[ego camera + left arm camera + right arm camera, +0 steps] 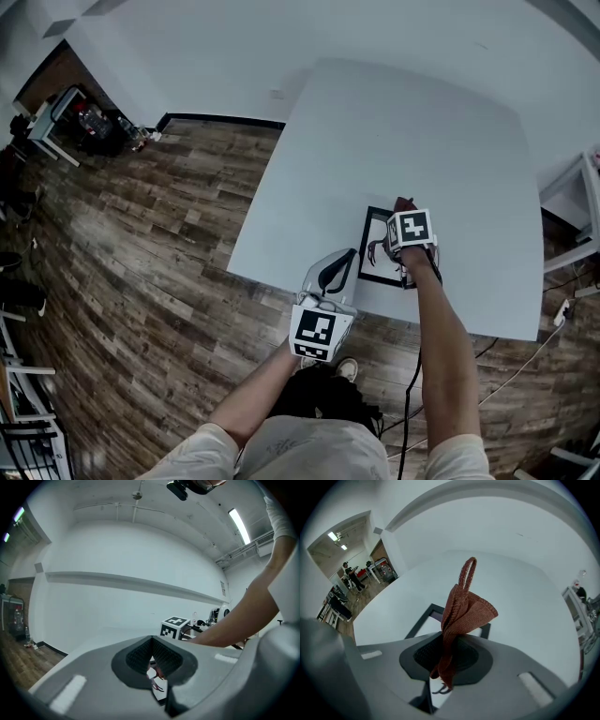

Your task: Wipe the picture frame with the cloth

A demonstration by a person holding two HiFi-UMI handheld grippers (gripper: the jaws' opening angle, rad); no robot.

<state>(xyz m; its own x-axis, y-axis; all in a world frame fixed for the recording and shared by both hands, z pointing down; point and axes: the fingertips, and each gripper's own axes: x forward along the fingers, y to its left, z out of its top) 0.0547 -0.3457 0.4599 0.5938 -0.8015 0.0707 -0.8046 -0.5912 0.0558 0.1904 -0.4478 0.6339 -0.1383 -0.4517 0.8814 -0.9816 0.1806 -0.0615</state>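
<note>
A black picture frame (375, 251) holding a drawing on white paper lies flat near the front edge of the white table (394, 131). My right gripper (405, 216) hovers over the frame, shut on a rust-red cloth (464, 611) whose loop sticks up past the jaws. In the right gripper view the frame (423, 618) lies just below the cloth. My left gripper (345, 261) is at the table's front edge, its tip beside the frame's left side. In its own view the left gripper (152, 654) is shut, and a bit of the drawing (157, 678) shows through the gap beneath the pads.
The table's far half is bare white. Wooden floor (141, 244) lies left of the table, with a desk and gear (80, 117) at the far left. A white shelf (572, 216) stands to the right, and cables (553, 323) trail on the floor there.
</note>
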